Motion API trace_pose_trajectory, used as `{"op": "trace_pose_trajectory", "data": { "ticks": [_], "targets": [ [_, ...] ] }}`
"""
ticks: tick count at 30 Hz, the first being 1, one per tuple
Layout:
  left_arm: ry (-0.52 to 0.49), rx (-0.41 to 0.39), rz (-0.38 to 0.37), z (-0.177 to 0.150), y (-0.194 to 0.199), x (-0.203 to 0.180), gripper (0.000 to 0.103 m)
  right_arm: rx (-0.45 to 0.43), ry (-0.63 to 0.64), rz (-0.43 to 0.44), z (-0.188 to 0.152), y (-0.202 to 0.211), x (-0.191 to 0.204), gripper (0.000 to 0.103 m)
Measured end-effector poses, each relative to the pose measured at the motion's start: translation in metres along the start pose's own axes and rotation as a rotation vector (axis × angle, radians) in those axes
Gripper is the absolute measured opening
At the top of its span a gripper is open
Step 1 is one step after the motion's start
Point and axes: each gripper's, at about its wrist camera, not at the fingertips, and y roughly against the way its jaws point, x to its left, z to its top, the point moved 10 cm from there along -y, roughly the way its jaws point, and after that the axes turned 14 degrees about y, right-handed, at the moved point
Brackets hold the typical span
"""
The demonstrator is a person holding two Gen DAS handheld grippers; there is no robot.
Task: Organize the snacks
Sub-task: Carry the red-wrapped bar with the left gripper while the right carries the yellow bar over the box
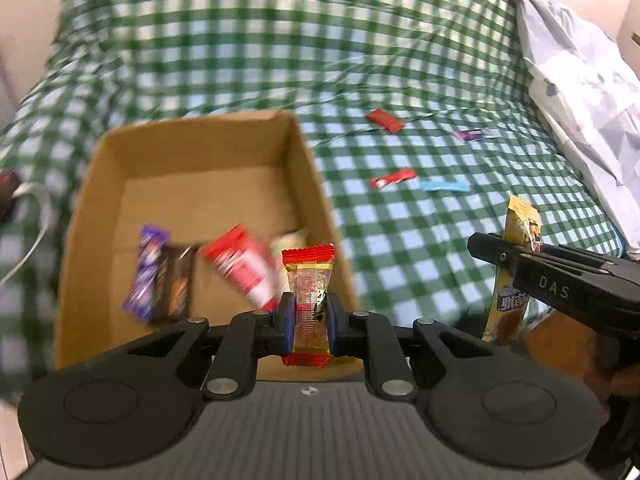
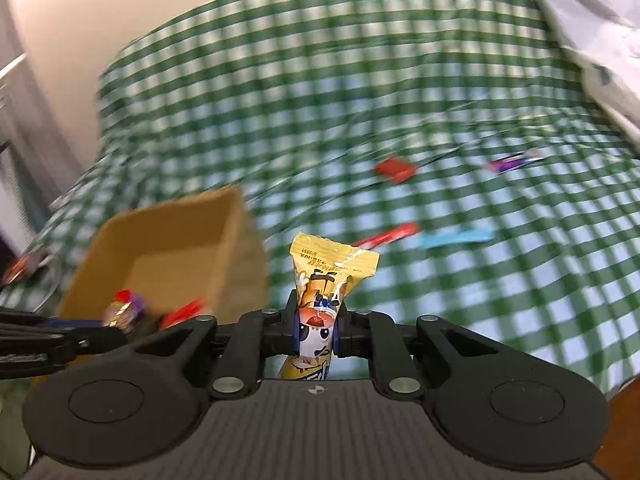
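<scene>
While both grippers are loaded, each snack sits upright in a firm pinch. The left gripper [image 1: 310,314] has its jaws clenched on a small clear-bodied candy packet with crimped red ends [image 1: 309,296], gripped across its middle and hanging above the near edge of the open brown cardboard box [image 1: 308,152]. Inside that box already lie a purple wrapper [image 1: 146,272], a dark brown one and a red-and-white packet [image 1: 240,270]. The right gripper [image 2: 318,330] has its jaws clamped on a tall yellow foil stick packet printed with a cartoon figure [image 2: 326,276], held near its lower half, to the right of the box.

Both packets look light and thin; the film is likely slick and crushable, so a mid-body pinch across the filled part seems safer than the flat crimped seam, which could slip.

Loose on the green-and-white checked bed cover [image 1: 420,248] remain a red square packet [image 1: 386,120], a purple-and-white bar [image 1: 476,134], a red bar [image 1: 394,179] and a pale blue bar [image 1: 445,186], well apart from the box.
</scene>
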Motion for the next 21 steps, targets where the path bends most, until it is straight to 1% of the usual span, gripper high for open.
{"op": "trace_pose_trajectory", "data": {
  "ticks": [4,10,14,21],
  "targets": [
    [0.04,-0.025,0.024,-0.027,0.03,0.031,0.017,0.013,0.067,0.061,-0.009,0.023,0.055,0.014],
    [0.106,-0.061,0.034,-0.052,0.063,0.061,0.017,0.024,0.17,0.111,-0.022,0.05,0.112,0.014],
    [0.15,-0.08,0.027,-0.061,0.079,0.076,0.017,0.004,0.208,0.105,-0.021,0.065,0.127,0.014],
    [0.167,-0.105,0.003,-0.067,0.094,0.08,0.017,-0.02,0.232,0.079,-0.02,0.085,0.135,0.014]
  ]
}}
